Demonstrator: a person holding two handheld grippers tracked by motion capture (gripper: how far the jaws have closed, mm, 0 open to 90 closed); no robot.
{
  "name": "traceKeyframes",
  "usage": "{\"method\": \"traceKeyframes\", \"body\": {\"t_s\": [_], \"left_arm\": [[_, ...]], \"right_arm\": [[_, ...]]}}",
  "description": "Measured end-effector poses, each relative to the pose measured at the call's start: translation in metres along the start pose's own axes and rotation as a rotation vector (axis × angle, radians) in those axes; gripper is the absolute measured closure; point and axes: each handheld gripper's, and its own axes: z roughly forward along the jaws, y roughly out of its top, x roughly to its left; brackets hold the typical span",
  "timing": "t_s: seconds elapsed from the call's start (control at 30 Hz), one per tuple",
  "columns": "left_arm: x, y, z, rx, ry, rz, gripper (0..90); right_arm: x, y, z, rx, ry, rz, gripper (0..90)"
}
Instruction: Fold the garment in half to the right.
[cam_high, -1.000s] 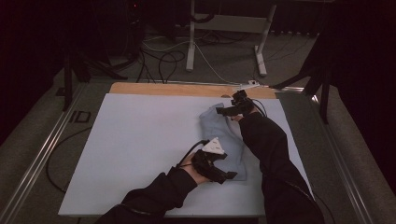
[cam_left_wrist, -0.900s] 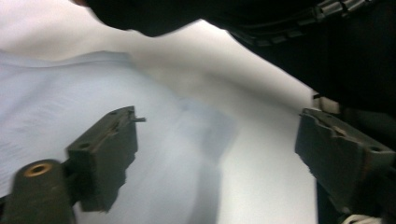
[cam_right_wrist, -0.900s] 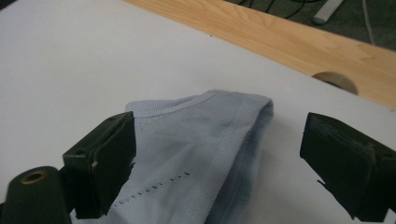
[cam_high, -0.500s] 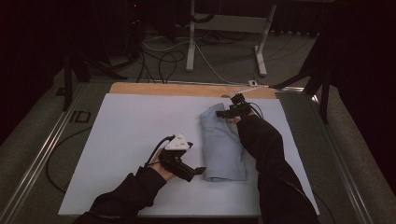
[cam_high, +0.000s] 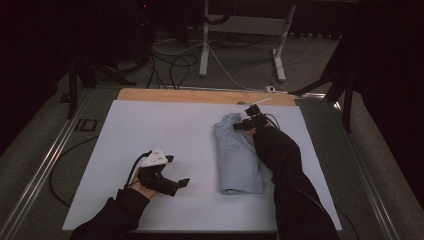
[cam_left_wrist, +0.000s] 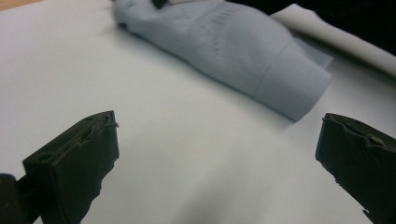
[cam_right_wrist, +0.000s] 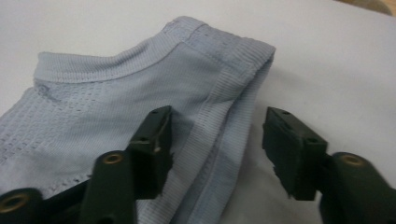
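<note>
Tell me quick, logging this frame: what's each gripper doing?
Left gripper: open, holding nothing.
Right gripper: open over the folded blue garment's edge.

The high view looks forward and down from the person's side, taking in the whole white tabletop (cam_high: 165, 130) and the floor beyond. The left gripper view sits low and close over the tabletop, facing the folded blue garment (cam_left_wrist: 233, 51) from a short way off. The right gripper view is nearer, just above the garment's ribbed edge. All three share that garment.
</note>
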Motion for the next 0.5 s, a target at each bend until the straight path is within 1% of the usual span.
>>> {"method": "traceKeyframes", "body": {"t_s": [0.03,0.07,0.1,0.13,0.17,0.2,0.23,0.27,0.3,0.33,0.4,0.43,0.5], "left_arm": [[0.000,0.000,0.000,0.000,0.000,0.000,0.1],[0.001,-0.002,-0.002,-0.004,0.002,-0.005,0.1],[0.002,-0.004,-0.005,-0.005,0.012,-0.008,0.1],[0.004,-0.008,-0.009,-0.005,0.029,-0.014,0.1],[0.005,-0.011,-0.010,-0.010,0.034,-0.018,0.1],[0.006,-0.012,-0.012,-0.010,0.038,-0.025,0.2],[0.006,-0.014,-0.014,-0.012,0.043,-0.025,0.1],[0.006,-0.014,-0.014,-0.012,0.043,-0.025,0.1],[0.007,-0.018,-0.016,-0.023,0.056,-0.022,0.1],[0.007,-0.020,-0.017,-0.022,0.064,-0.022,0.1],[0.008,-0.023,-0.019,-0.040,0.071,-0.020,0.1],[0.008,-0.023,-0.019,-0.040,0.071,-0.020,0.1],[0.008,-0.026,-0.019,-0.062,0.091,-0.011,0.1]], "right_arm": [[0.000,0.000,0.000,0.000,0.000,0.000,49.0],[0.002,-0.002,0.000,0.013,0.000,-0.019,60.4],[0.003,-0.002,-0.001,0.018,-0.006,-0.037,65.4],[0.005,-0.002,-0.002,0.017,-0.004,-0.042,71.3],[0.005,-0.001,-0.002,0.013,-0.001,-0.050,76.5],[0.007,-0.001,-0.004,0.011,-0.006,-0.052,79.5],[0.009,0.000,-0.005,0.008,-0.015,-0.069,81.8],[0.009,0.000,-0.005,0.008,-0.015,-0.069,81.8],[0.011,0.002,-0.007,0.003,-0.011,-0.082,83.0],[0.013,0.005,-0.011,-0.015,-0.009,-0.098,83.7],[0.016,0.008,-0.015,-0.053,0.017,-0.107,83.8],[0.017,0.010,-0.017,-0.070,0.031,-0.099,83.8],[0.020,0.013,-0.020,-0.098,0.034,-0.091,83.9]]}}
